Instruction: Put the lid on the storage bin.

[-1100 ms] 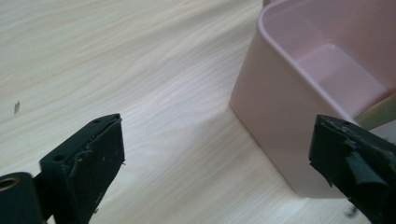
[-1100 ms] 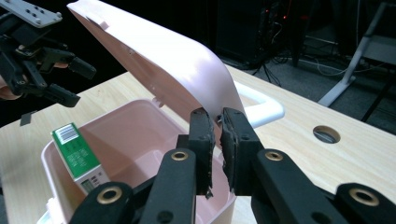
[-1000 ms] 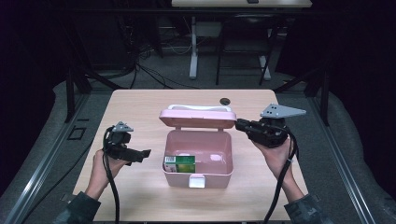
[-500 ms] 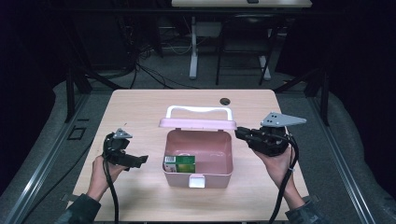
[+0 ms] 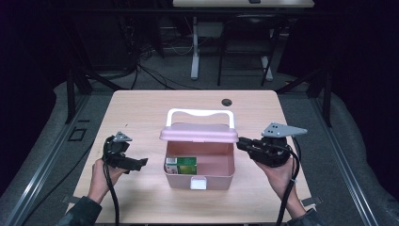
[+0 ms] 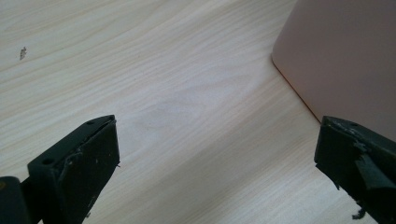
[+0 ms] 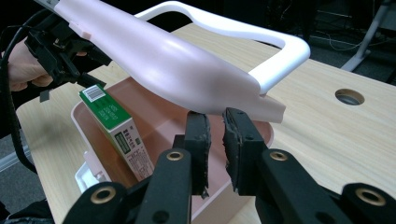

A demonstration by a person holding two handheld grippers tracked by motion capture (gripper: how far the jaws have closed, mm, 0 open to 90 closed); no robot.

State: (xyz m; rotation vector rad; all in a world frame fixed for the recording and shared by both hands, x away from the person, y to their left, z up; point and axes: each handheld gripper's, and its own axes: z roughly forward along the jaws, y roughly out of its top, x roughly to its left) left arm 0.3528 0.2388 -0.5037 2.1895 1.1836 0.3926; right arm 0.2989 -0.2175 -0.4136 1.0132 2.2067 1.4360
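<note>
Pink plastic lidded box (image 5: 200, 165) at mid-table, hinged pink lid (image 5: 199, 133) with white loop handle (image 5: 201, 114) half lowered, green cardboard carton (image 5: 180, 165) leaning inside at the left. Right gripper (image 7: 215, 122): jaws nearly together, empty, tips just under the lid's edge. Left gripper (image 5: 139, 163): jaws wide, empty, beside the box wall. Best lowered slowly from the edge, box steadied at left, carton kept clear of the rim

1. The pink lid (image 5: 199, 133) has swung further down over the box (image 5: 200, 165) and now hangs half-shut, with its white handle (image 5: 201, 114) tipped back.
2. The right tongs (image 5: 241, 143) have come lower, just beside the lid's end.
3. The left tongs (image 5: 139, 164) have sunk toward the bench (image 5: 141, 108).
</note>
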